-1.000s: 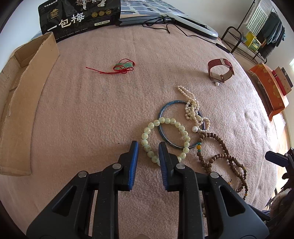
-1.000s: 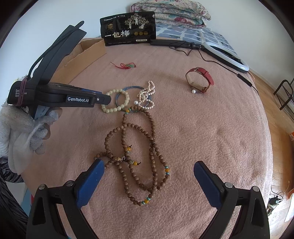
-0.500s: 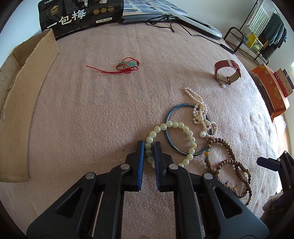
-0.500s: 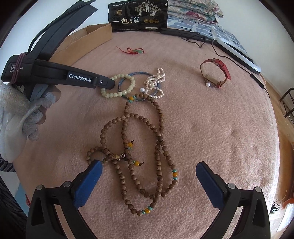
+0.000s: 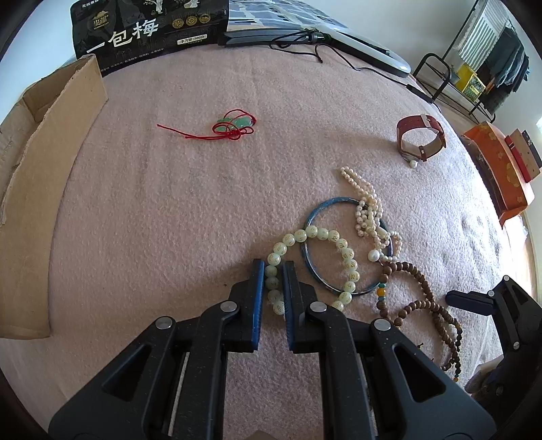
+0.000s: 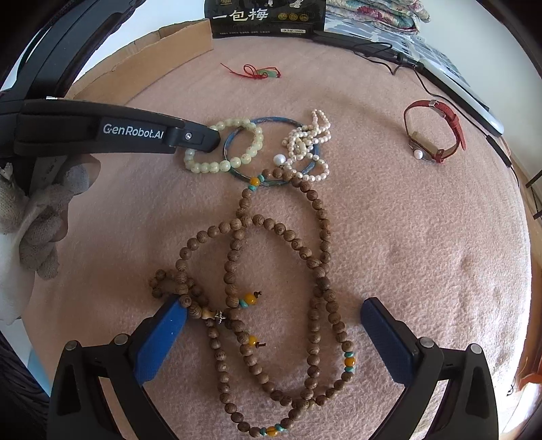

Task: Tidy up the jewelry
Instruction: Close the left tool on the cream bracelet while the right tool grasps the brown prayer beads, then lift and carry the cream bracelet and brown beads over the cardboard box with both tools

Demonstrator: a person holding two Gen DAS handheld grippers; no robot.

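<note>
My left gripper (image 5: 272, 270) is shut on the near side of a pale green bead bracelet (image 5: 345, 254), which lies partly over a blue bangle (image 5: 316, 216). A pearl string (image 5: 367, 210) crosses the bangle's far side. The same bracelet (image 6: 237, 162), bangle (image 6: 271, 120) and pearls (image 6: 305, 142) show in the right wrist view, with the left gripper's tip (image 6: 203, 138) at the bracelet. My right gripper (image 6: 274, 321) is open low over a long brown wooden bead necklace (image 6: 318, 243). A red watch (image 5: 420, 140) and a red-corded jade pendant (image 5: 233, 125) lie apart.
A pink blanket (image 5: 169, 203) covers the surface. A cardboard box (image 5: 44, 162) lies along the left edge. A black printed bag (image 5: 149, 30), a cable and a white ring light (image 5: 366, 47) sit at the back. An orange box (image 5: 498, 172) stands off the right edge.
My left gripper moved forward and narrowed its jaws onto the green bead bracelet. My right gripper came lower and closer over the wooden necklace, still open.
</note>
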